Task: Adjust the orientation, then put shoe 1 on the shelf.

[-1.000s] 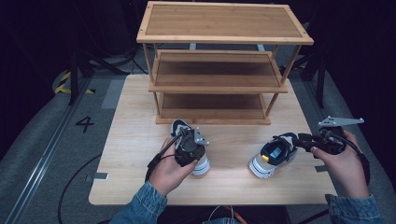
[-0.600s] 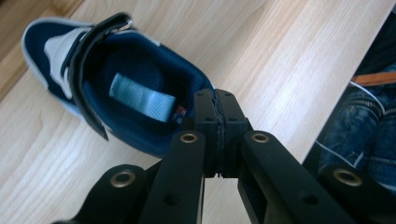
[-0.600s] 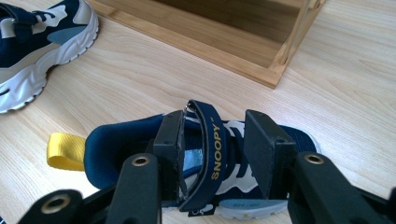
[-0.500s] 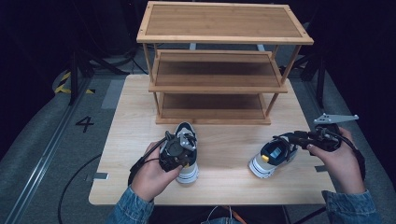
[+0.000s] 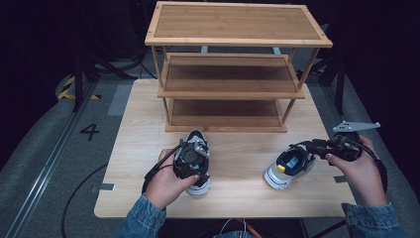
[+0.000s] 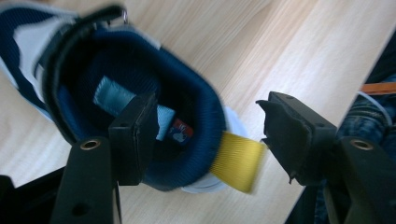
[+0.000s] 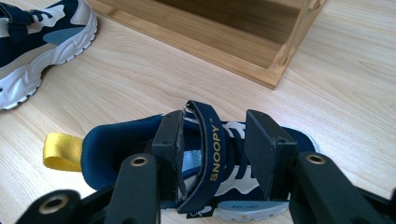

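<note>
On table, left tongs (image 6: 205, 135) just opened astride shoe heel (image 6: 187, 140), right tongs (image 7: 215, 149) open astride SNOOPY strap (image 7: 210, 149).

Left gripper (image 5: 190, 159) now lower and nearer the table's front edge than before, over the left sneaker (image 5: 198, 144). Jaws have just been opening; they straddle the heel collar, yellow pull tab (image 6: 237, 161) between them.

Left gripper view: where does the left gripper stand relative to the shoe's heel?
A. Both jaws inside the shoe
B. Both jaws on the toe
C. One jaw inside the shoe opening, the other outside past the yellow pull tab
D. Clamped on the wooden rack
C: one jaw of the left gripper sits inside the navy shoe, the other beyond its yellow pull tab, neither pressing it.
</note>
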`<state>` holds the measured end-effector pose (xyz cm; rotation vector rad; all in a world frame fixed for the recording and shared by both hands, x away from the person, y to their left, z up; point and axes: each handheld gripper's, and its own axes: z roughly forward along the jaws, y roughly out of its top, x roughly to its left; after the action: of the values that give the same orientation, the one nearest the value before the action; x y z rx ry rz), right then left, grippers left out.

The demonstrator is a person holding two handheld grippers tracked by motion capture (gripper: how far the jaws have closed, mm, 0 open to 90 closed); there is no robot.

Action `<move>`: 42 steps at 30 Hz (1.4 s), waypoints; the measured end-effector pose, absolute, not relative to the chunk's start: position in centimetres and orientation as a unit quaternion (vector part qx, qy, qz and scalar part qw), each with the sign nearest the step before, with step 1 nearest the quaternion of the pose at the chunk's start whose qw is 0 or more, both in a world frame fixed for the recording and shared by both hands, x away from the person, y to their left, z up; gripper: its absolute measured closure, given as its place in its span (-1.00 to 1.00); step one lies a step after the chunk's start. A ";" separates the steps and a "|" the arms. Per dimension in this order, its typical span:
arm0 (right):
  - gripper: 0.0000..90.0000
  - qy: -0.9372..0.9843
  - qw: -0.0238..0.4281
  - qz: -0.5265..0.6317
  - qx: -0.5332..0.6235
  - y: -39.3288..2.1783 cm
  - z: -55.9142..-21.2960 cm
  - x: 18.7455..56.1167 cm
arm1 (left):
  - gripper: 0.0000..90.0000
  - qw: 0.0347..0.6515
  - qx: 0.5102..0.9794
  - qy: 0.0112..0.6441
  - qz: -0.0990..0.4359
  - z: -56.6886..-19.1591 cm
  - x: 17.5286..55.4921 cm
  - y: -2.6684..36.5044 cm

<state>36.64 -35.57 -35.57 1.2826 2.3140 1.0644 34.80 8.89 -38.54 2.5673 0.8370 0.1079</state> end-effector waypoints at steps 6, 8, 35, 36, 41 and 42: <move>0.30 0.801 0.145 0.368 0.449 -35.9 -35.7 36.6 | -0.12 0.197 0.932 0.304 0.004 -40.2 35.5 8.6; 0.30 0.801 0.145 0.368 0.449 -35.9 -35.7 36.6 | -0.11 0.197 0.934 0.299 0.001 -40.6 35.6 8.5; 0.30 0.795 0.155 0.367 0.457 -36.7 -35.6 35.6 | 0.49 0.216 0.952 0.213 0.034 -36.0 35.2 7.2; 0.30 0.794 0.155 0.368 0.459 -36.8 -35.6 35.5 | 0.49 0.218 0.952 0.212 0.035 -35.6 35.2 7.2; 0.30 0.792 0.156 0.365 0.463 -37.0 -35.6 35.1 | 0.49 0.221 0.952 0.206 0.045 -34.1 35.3 6.9; 0.30 0.793 0.158 0.365 0.462 -37.0 -35.6 35.0 | 0.49 0.219 0.953 0.202 0.046 -33.7 35.3 6.8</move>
<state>35.00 -37.03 -35.61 1.3227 2.2674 1.0433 35.31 6.77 -33.66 2.6379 0.5580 0.1271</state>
